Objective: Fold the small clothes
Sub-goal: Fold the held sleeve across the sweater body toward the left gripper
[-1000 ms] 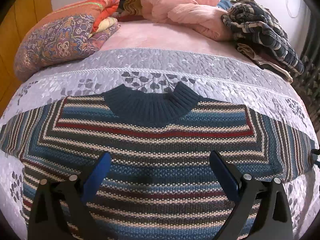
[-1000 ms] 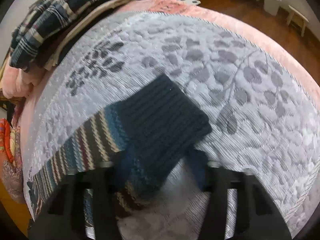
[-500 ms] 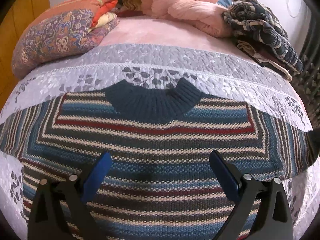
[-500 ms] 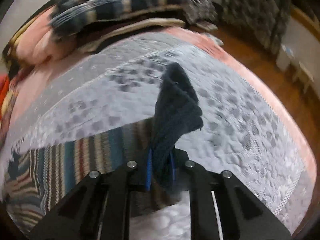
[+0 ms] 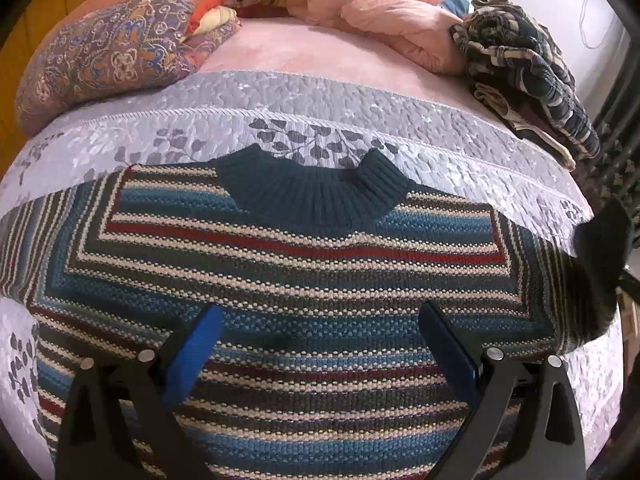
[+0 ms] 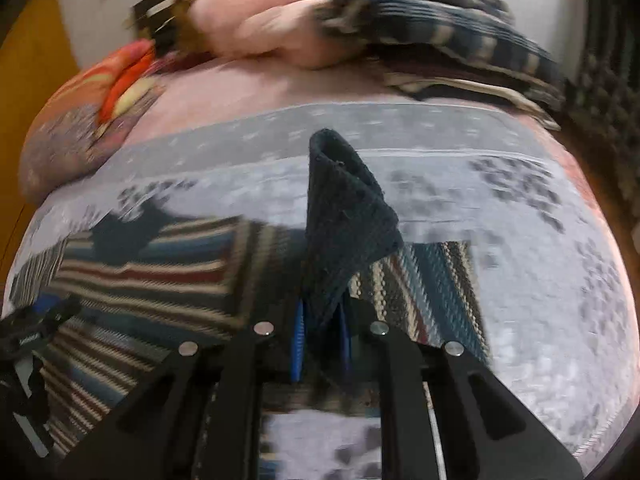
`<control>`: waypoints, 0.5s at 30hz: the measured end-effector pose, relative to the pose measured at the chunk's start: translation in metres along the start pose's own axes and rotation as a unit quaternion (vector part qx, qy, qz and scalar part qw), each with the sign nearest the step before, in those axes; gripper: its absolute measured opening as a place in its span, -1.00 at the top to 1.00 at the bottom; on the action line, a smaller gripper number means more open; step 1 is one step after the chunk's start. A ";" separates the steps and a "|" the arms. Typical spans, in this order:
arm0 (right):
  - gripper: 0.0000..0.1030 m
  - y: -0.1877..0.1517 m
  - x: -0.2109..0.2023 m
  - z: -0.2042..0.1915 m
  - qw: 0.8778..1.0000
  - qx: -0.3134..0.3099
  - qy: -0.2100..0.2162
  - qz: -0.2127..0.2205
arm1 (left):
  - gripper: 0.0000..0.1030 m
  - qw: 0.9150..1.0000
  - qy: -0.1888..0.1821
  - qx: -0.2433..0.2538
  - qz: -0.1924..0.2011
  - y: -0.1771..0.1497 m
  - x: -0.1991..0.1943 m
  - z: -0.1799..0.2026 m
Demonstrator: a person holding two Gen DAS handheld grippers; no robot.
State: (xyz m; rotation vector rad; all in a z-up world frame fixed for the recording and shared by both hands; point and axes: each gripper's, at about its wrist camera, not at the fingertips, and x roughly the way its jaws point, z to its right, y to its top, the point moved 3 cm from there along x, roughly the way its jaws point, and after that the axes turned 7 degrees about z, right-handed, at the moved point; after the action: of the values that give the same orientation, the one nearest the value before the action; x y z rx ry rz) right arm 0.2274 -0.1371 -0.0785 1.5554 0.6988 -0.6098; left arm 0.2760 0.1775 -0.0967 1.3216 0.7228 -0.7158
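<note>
Between your right gripper's (image 6: 320, 344) blue fingers (image 6: 297, 344), the sweater's dark ribbed cuff (image 6: 344, 216) is being pinched tight, standing up and pointing away from you toward the headboard, its sleeve trailing down to the bedspread (image 6: 540, 320). Your left gripper (image 5: 320, 344) is hovering with its fingers (image 5: 196, 344) spread wide and released, gripping nothing, above the chest of the sweater (image 5: 280, 280).

That sweater is lying flat on the grey leaf-patterned bedspread (image 5: 360, 112), collar (image 5: 312, 192) pointing toward the pillows, its body running from you to the headboard and its sleeves stretching out left and right. From the left camera, the raised cuff (image 5: 604, 248) is showing at the far right edge.

Open bedspread is lying beyond the collar and to the right of the lifted sleeve. Farther back, a paisley quilt (image 5: 108, 52) is sitting at the left, pink bedding (image 5: 372, 4) in the middle, and a plaid pile (image 5: 528, 72) near the right edge.

Knit is chunky: bands of blue, teal, cream and dark red, with a plain navy collar.
</note>
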 end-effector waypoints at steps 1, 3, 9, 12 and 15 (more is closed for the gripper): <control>0.75 -0.003 0.004 -0.016 1.000 -0.012 0.008 -0.005 | -0.92 1.000 -0.003 -0.002 -0.002 0.000 0.000 -0.002; 0.75 -0.008 0.012 -0.038 0.999 -0.033 0.014 -0.016 | -0.92 1.000 -0.010 -0.010 -0.006 0.001 0.000 -0.005; 0.73 -0.031 0.036 -0.087 0.995 -0.085 0.005 -0.042 | -0.92 0.999 -0.031 -0.019 -0.016 0.001 -0.001 -0.008; 0.65 -0.041 0.045 -0.099 0.993 -0.104 0.005 -0.056 | -0.92 0.999 -0.043 -0.021 -0.022 0.001 -0.001 -0.006; 0.55 -0.046 0.050 -0.102 0.991 -0.113 0.012 -0.066 | -0.92 0.998 -0.052 -0.021 -0.025 0.001 -0.002 -0.002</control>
State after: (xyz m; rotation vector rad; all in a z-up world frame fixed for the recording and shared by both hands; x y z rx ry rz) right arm 0.2258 -0.0290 -0.1357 1.3166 0.8639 -0.5886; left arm 0.2754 0.1792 -0.0949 1.2230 0.6854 -0.8007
